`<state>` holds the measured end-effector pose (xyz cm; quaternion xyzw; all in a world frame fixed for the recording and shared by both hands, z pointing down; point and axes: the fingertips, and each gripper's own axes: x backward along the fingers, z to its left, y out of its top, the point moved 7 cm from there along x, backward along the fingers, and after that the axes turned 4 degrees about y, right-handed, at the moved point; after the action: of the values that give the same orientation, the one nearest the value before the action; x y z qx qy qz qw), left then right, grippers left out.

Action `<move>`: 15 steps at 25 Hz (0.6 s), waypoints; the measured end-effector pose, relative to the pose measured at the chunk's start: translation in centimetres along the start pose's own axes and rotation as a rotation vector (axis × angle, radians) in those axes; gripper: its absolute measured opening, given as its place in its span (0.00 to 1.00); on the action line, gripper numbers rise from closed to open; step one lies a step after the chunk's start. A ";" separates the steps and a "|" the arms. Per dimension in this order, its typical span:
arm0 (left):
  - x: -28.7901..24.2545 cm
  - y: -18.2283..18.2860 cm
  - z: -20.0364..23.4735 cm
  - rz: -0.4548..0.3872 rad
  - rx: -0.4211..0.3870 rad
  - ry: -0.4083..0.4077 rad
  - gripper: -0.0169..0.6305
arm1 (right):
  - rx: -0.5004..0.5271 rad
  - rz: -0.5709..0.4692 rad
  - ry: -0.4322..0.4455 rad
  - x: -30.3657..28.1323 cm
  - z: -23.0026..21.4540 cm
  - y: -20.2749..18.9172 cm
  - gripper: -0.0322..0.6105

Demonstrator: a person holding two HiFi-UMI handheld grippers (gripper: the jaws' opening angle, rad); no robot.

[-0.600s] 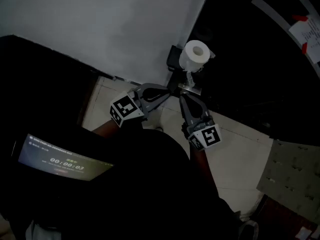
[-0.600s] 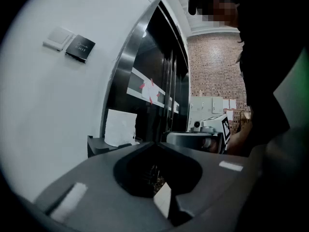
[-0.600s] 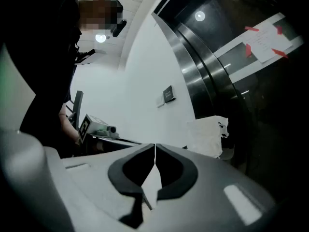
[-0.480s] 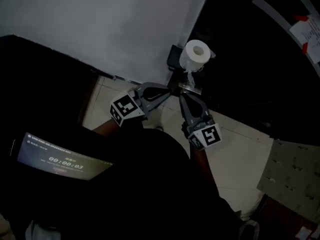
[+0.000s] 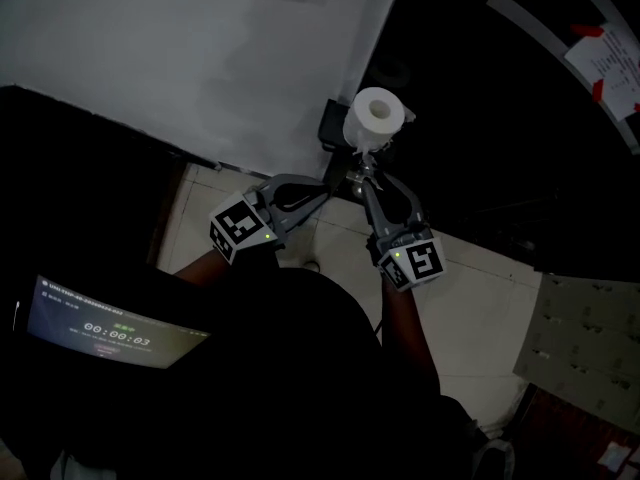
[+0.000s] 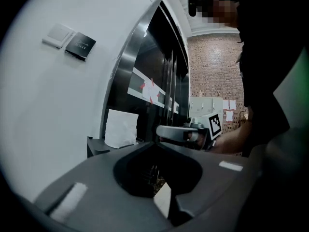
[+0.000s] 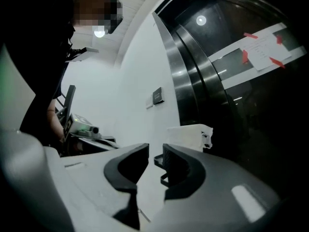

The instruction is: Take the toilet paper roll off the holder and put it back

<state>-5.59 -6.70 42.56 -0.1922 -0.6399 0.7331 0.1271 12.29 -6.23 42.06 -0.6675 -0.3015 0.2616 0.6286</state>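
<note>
A white toilet paper roll (image 5: 374,118) stands upright on a small dark holder (image 5: 333,126) at the corner of the white wall. The same roll shows in the left gripper view (image 6: 120,128) and the right gripper view (image 7: 188,136). My left gripper (image 5: 328,182) points at the holder from the lower left, its jaws shut and empty (image 6: 155,143). My right gripper (image 5: 364,171) sits just below the roll. A narrow gap remains between its jaws (image 7: 155,151) and nothing is held; a dark bracket of the holder shows beyond the gap.
A white wall (image 5: 200,58) with switch plates (image 6: 72,40) is on the left. On the right is a dark glossy curved panel (image 5: 520,118). A screen showing a timer (image 5: 110,333) is at the lower left. A light tiled floor (image 5: 480,298) and a cardboard sheet (image 5: 585,348) lie below.
Both grippers have moved up towards the roll; the right one now reaches just beneath it. The head view has shifted slightly.
</note>
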 end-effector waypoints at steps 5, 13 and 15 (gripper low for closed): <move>0.2 0.0 0.0 0.002 0.003 0.011 0.03 | 0.020 0.056 -0.084 -1.9 -3.9 0.5 0.52; 0.7 -0.1 0.4 0.002 0.012 0.043 0.03 | 0.099 0.181 -0.093 -7.3 -7.2 0.3 0.93; 0.8 -0.1 0.5 0.002 0.014 0.051 0.03 | 0.125 0.200 -0.078 -8.3 -7.8 0.3 0.93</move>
<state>-6.57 -6.78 42.65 -0.2106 -0.6312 0.7325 0.1438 12.28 -17.61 42.12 -0.6429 -0.2407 0.3672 0.6276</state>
